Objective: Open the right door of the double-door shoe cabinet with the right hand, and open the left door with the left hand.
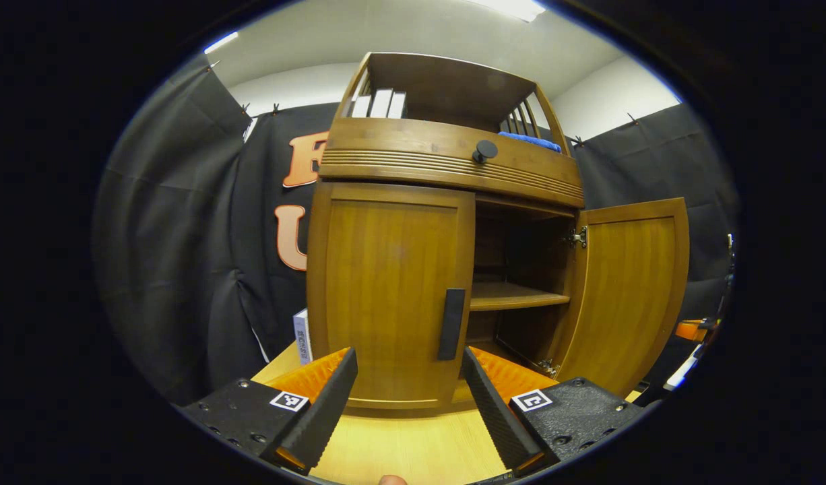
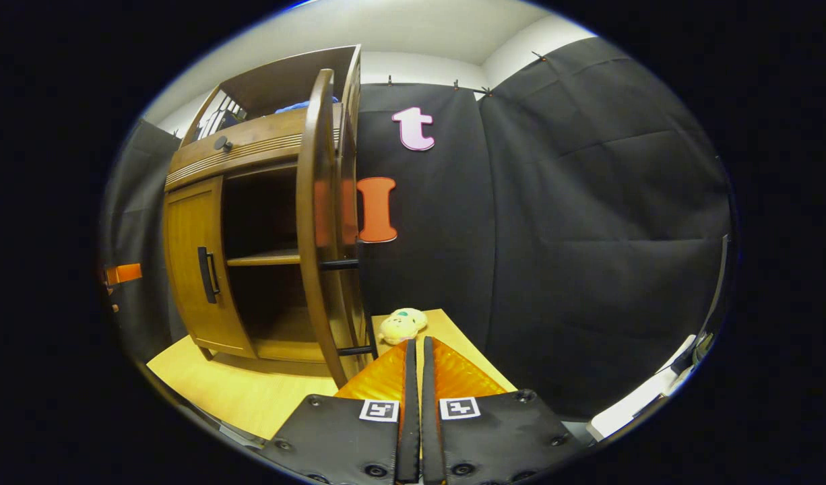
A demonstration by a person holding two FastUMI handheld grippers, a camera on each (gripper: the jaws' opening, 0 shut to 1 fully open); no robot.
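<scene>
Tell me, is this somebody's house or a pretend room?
Probably a pretend room, a recording booth. Black cloth hangs as walls, the wooden shoe cabinet stands on a tabletop instead of a floor, and a plush toy sits beside it.

The cabinet (image 1: 393,283) is finished in warm honey-brown wood with a fine vertical grain — its handles (image 1: 451,324) and drawer knob (image 1: 484,151) are black. A blue cloth (image 1: 533,140) and white books (image 1: 379,104) are seen on top. The table (image 1: 406,448) is pale yellow wood. A soft toy (image 2: 401,325) is coloured cream-yellow — a touch of green on it.
</scene>
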